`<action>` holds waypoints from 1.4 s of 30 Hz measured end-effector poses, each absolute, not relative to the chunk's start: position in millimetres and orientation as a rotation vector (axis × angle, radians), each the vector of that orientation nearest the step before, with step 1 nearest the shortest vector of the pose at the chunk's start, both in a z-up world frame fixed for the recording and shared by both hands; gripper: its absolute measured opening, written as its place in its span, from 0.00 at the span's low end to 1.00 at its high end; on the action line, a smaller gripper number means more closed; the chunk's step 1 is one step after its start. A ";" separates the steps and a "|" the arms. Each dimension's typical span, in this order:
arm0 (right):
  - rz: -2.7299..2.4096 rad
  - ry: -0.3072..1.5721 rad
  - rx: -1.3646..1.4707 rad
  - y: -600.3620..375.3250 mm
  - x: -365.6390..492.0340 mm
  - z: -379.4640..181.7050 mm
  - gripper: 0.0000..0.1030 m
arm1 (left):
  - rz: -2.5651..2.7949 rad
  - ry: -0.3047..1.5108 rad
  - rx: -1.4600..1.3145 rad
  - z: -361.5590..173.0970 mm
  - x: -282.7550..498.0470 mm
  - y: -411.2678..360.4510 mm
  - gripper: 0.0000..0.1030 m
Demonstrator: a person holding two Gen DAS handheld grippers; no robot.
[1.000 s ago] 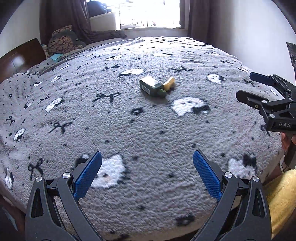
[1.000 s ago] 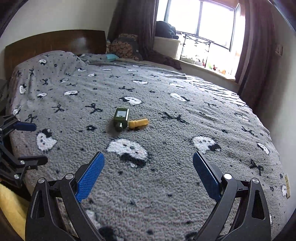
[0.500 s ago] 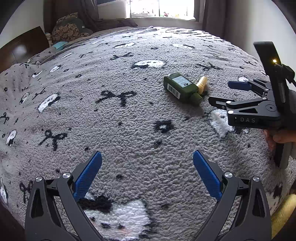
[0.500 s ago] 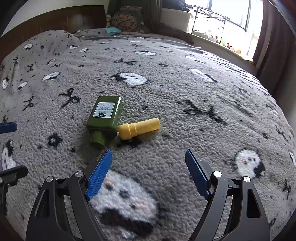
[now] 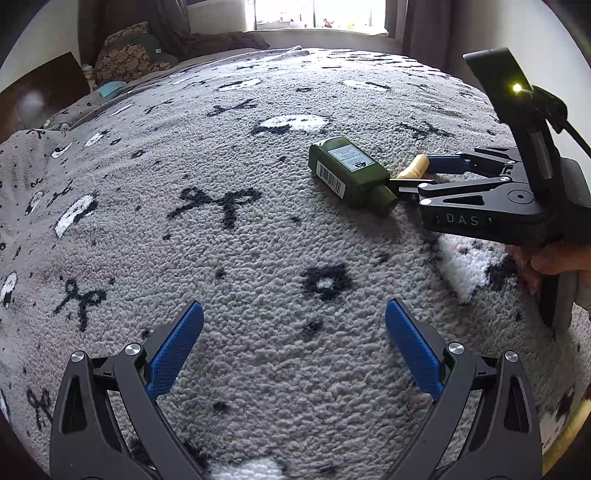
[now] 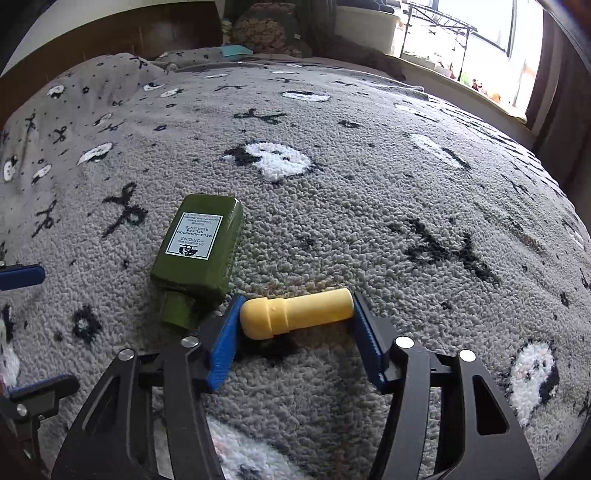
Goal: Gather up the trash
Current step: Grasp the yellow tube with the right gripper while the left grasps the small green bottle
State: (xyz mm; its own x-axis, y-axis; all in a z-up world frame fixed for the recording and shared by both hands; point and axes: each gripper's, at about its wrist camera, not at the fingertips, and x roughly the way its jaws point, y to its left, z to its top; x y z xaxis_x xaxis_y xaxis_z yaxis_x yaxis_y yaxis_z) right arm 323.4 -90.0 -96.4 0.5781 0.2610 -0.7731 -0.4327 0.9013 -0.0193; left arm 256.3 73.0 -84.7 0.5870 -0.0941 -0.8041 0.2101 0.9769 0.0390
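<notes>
A yellow tube (image 6: 297, 311) lies on its side on the grey patterned blanket (image 6: 369, 206), lengthwise between my right gripper's (image 6: 295, 317) blue pads, which touch or nearly touch both its ends. A dark green flat bottle (image 6: 199, 247) with a white label lies just left of it, cap toward me. In the left wrist view the bottle (image 5: 351, 175) and the tube (image 5: 415, 168) lie at the upper right with the right gripper (image 5: 417, 175) around the tube. My left gripper (image 5: 293, 343) is open and empty, low over the blanket, well short of them.
The bed fills both views. Pillows (image 5: 129, 59) and a dark wooden headboard (image 6: 110, 40) are at the far end, a bright window (image 6: 461, 37) and curtains beyond. A white wall (image 5: 517, 29) runs along the right side. The left gripper's fingers (image 6: 22, 277) show at the right view's left edge.
Both grippers moved forward over the bed. My right gripper came down around the yellow tube and narrowed its jaws onto its ends. The left gripper stayed open.
</notes>
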 end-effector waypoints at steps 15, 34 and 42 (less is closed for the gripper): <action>0.309 0.846 -0.169 -176.6 311.2 -75.4 0.56 | -0.151 0.869 0.044 -73.4 334.6 22.9 0.91; 0.311 0.804 -0.243 -199.1 245.3 -48.2 0.56 | -0.213 0.940 0.171 -73.4 324.6 15.6 0.44; 0.284 0.767 -0.269 -213.3 178.2 -10.9 0.56 | -0.242 0.828 0.259 -11.5 235.0 27.9 0.44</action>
